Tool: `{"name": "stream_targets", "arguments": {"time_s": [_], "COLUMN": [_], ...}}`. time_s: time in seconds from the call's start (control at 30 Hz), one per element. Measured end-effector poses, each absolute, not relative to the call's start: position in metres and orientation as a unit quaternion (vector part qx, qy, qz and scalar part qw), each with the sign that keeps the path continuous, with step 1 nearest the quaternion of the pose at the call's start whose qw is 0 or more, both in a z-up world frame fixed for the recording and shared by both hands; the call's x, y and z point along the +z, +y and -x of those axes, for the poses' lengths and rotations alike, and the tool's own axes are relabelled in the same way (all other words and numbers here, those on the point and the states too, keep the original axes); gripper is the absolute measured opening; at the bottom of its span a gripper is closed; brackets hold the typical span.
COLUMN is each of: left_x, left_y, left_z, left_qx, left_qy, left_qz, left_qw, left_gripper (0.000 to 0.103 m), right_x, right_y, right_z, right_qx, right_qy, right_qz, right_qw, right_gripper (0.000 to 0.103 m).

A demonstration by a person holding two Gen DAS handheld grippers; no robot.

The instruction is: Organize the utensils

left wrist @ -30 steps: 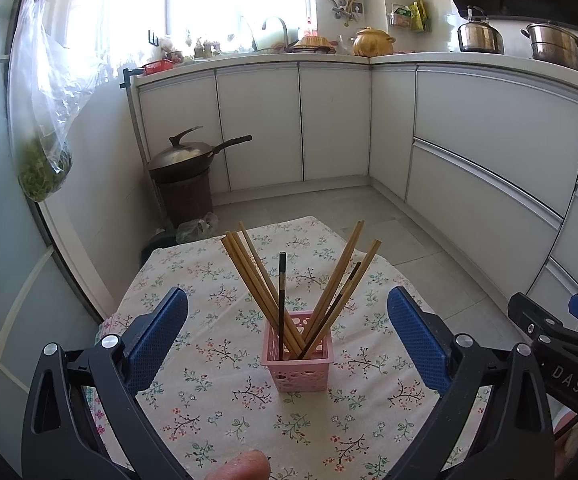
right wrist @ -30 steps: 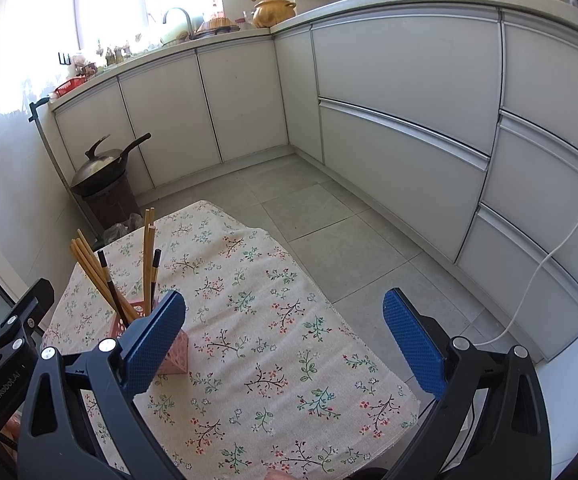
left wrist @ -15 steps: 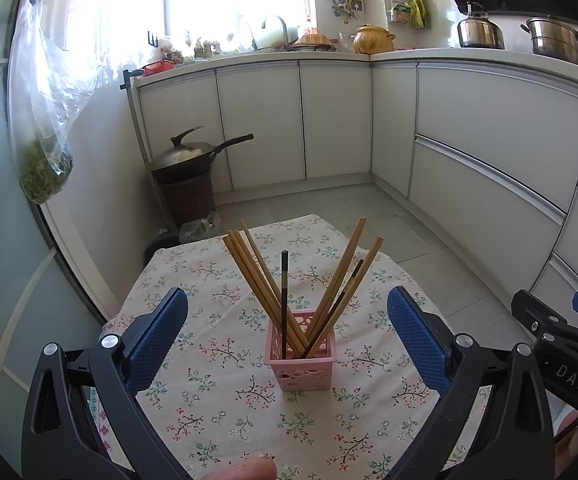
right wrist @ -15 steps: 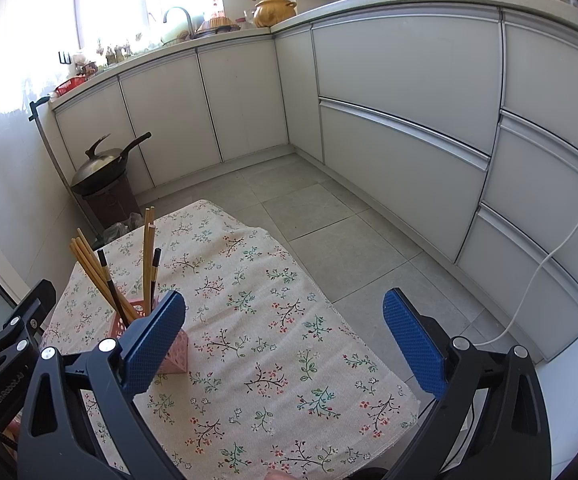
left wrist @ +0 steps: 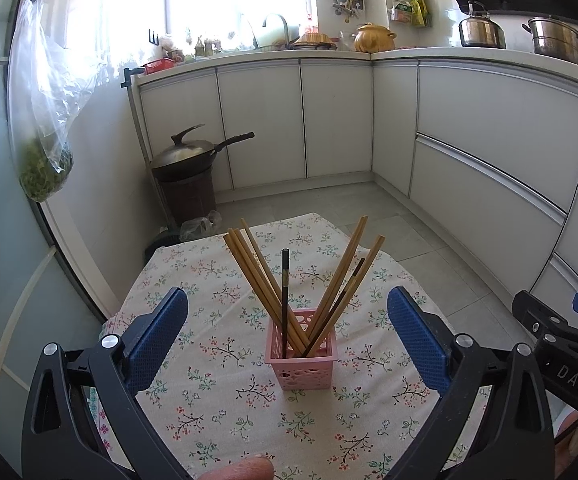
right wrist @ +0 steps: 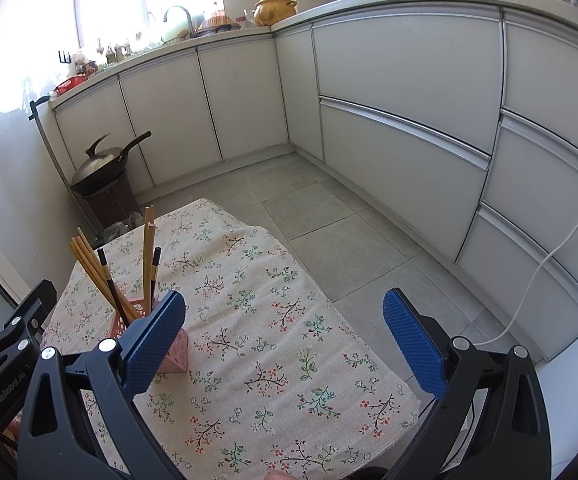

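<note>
Both my grippers, left gripper (left wrist: 287,336) and right gripper (right wrist: 285,340), empty, fingers spread. Wooden chopsticks (left wrist: 261,280) stand in pink perforated plastic basket (left wrist: 301,364) (splayed); sorting appears complete, next likely withdrawal.

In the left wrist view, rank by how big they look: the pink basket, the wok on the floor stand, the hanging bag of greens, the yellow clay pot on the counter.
1. Hanging bag of greens
2. Wok
3. Pink basket, though it is nearest the camera
4. Yellow clay pot
</note>
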State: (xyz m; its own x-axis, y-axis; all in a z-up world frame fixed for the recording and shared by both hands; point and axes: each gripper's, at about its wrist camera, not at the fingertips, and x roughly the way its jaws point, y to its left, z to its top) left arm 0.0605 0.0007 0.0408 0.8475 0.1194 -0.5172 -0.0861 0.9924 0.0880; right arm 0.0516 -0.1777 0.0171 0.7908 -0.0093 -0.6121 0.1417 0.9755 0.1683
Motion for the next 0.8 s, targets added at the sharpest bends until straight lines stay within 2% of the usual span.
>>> {"name": "stream_targets", "arguments": {"time_s": [0.27, 0.57, 0.8], "left_x": [0.026, 0.027, 0.036], "left_y": [0.0, -0.005, 0.005], "left_z": [-0.075, -0.067, -0.067], "left_qx": [0.045, 0.085, 0.051], "left_qy": [0.337, 0.306, 0.289], "left_qz": [-0.017, -0.051, -0.012], "left_qw": [0.94, 0.947, 0.956], "left_gripper": [0.096, 0.095, 0.096], "right_x": [0.014, 0.015, 0.017], "right_y": [-0.174, -0.175, -0.177], "right_z": [-0.053, -0.054, -0.054], "right_qx": [-0.035, -0.034, -0.037], "right_qy": [0.328, 0.33, 0.327], "right_qz": [-0.098, -0.1, -0.101], "right_qw": [0.939, 0.938, 0.939], "right_gripper": [0.096, 0.096, 0.096]}}
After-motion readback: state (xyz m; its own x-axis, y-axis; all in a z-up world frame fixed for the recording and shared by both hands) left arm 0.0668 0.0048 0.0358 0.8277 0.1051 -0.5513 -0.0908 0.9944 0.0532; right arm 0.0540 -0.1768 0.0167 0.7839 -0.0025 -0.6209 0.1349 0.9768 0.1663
